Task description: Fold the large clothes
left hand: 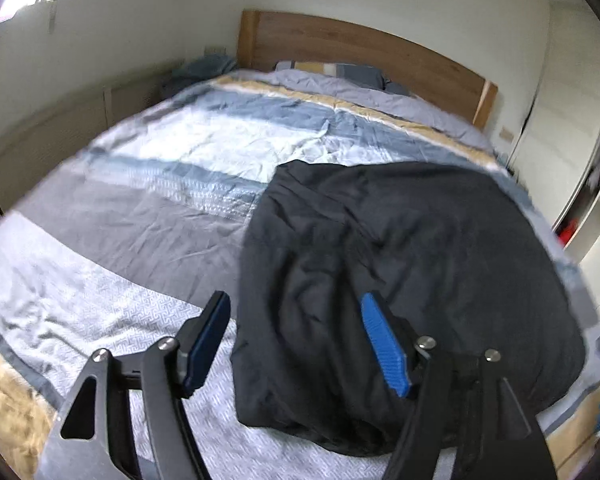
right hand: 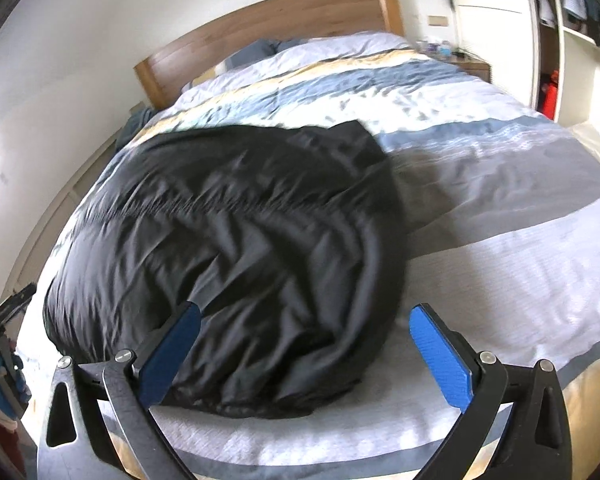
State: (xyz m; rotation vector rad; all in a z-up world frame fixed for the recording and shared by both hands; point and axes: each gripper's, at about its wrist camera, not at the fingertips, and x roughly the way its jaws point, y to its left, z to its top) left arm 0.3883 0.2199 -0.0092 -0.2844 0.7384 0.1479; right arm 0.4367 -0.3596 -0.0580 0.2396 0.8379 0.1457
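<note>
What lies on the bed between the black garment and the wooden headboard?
Only the striped duvet, with pillows right at the wooden headboard. Nothing else lies beyond the black garment. Both wrist views show this.

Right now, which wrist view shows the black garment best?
The right wrist view: the black garment fills the middle of the frame, its whole outline showing on the striped duvet. In the left wrist view it sits off to the right, its near edge hidden behind the gripper's finger.
</note>
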